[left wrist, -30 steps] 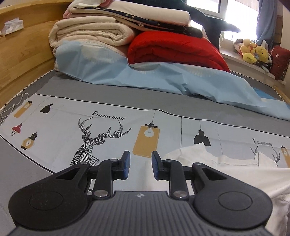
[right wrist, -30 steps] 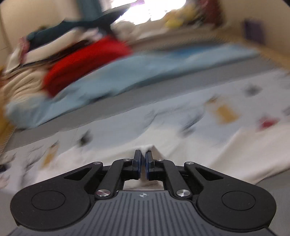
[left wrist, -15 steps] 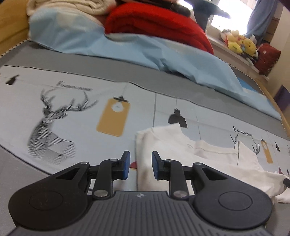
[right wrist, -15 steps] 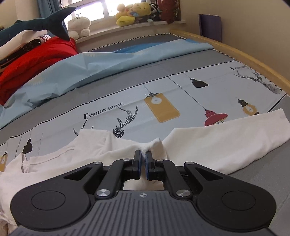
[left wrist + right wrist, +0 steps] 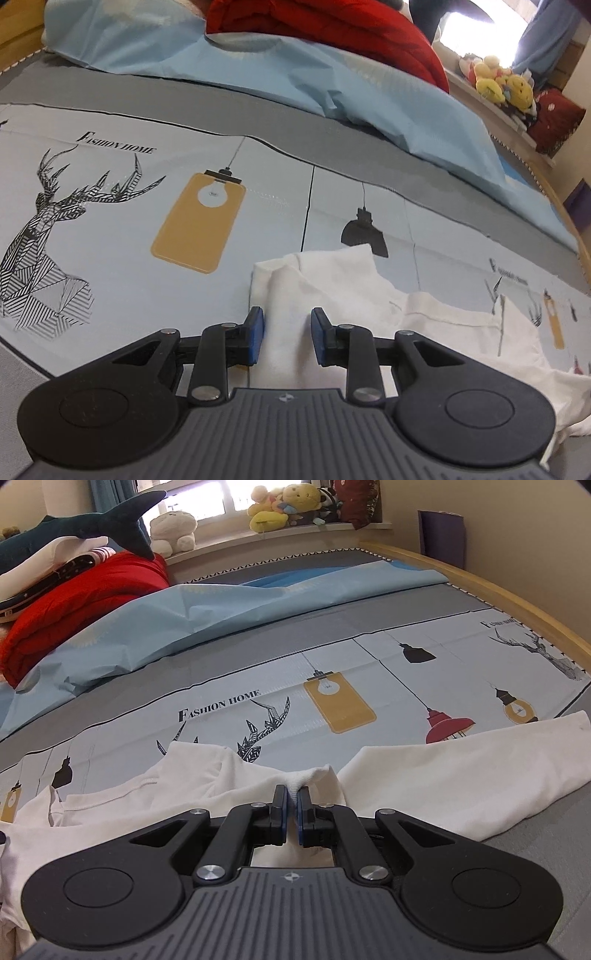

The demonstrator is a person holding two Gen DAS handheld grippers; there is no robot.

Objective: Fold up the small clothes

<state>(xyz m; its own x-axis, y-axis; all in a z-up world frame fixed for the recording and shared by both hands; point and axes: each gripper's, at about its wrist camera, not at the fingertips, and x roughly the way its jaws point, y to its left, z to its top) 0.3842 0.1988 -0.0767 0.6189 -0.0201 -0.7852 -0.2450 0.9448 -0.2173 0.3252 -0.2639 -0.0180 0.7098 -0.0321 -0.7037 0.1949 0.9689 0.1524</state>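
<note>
A small white long-sleeved shirt (image 5: pixel 369 295) lies rumpled on the printed bedsheet (image 5: pixel 110 221). My left gripper (image 5: pixel 287 334) hovers low over the shirt's left edge, open, its blue pads either side of the cloth without pressing it. In the right wrist view the same white shirt (image 5: pixel 443 771) spreads both ways, one sleeve reaching right. My right gripper (image 5: pixel 291 806) is shut on a pinched fold of the shirt's ribbed edge, which sticks up between the pads.
A light blue sheet (image 5: pixel 351 85) and a red blanket (image 5: pixel 332 26) are heaped at the far side of the bed. A plush shark (image 5: pixel 92 524) lies on folded bedding. Soft toys (image 5: pixel 284 502) line the windowsill. A wooden bed frame (image 5: pixel 517 602) runs along the right.
My left gripper has dropped and moved right, from above the bare sheet to over the shirt's left edge. The right gripper swung early on, then stayed still, holding the fold.
</note>
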